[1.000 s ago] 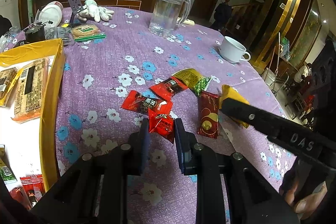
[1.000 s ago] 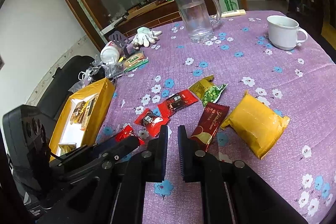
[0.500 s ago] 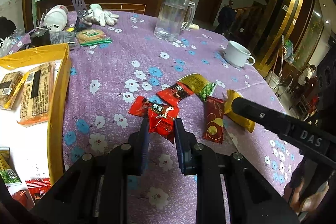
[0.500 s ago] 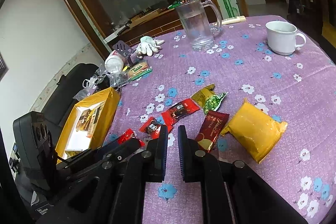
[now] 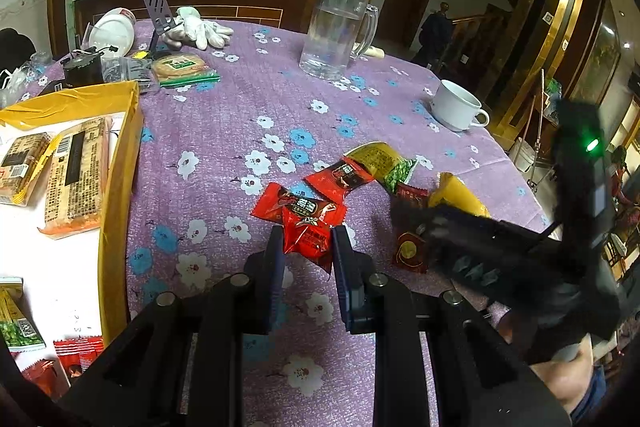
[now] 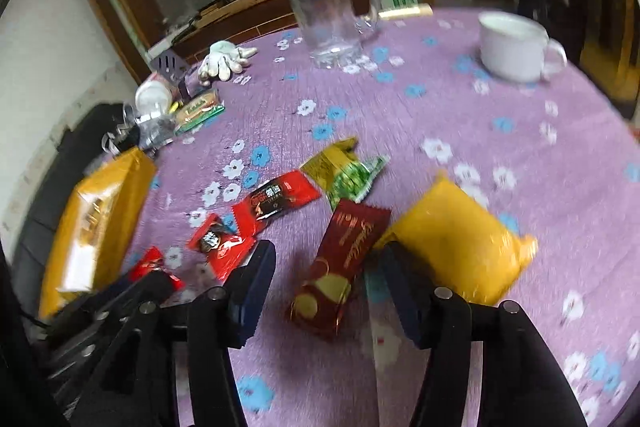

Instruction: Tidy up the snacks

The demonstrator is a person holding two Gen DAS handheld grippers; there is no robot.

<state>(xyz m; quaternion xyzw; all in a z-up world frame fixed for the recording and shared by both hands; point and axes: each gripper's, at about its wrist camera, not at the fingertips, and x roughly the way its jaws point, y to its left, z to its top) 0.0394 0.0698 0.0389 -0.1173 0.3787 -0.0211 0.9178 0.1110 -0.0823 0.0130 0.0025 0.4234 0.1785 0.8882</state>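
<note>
One dark-red bar (image 6: 340,267) (lengthwise between right tool (image 6: 328,267) fingers) points tableward.

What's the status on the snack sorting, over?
Left gripper shut on red candy. Right gripper just opened, dark red bar lies between its jaws, untouched. Yellow packet crowds one finger.

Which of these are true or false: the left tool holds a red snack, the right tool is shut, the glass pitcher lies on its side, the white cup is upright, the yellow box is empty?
1. The left tool holds a red snack packet. True.
2. The right tool is shut. False: its jaws have just been opening and stand apart around the dark red wrapper, not pressing it.
3. The glass pitcher lies on its side. False: it stands upright.
4. The white cup is upright. True.
5. The yellow box is empty. False: it holds snack packs.
</note>
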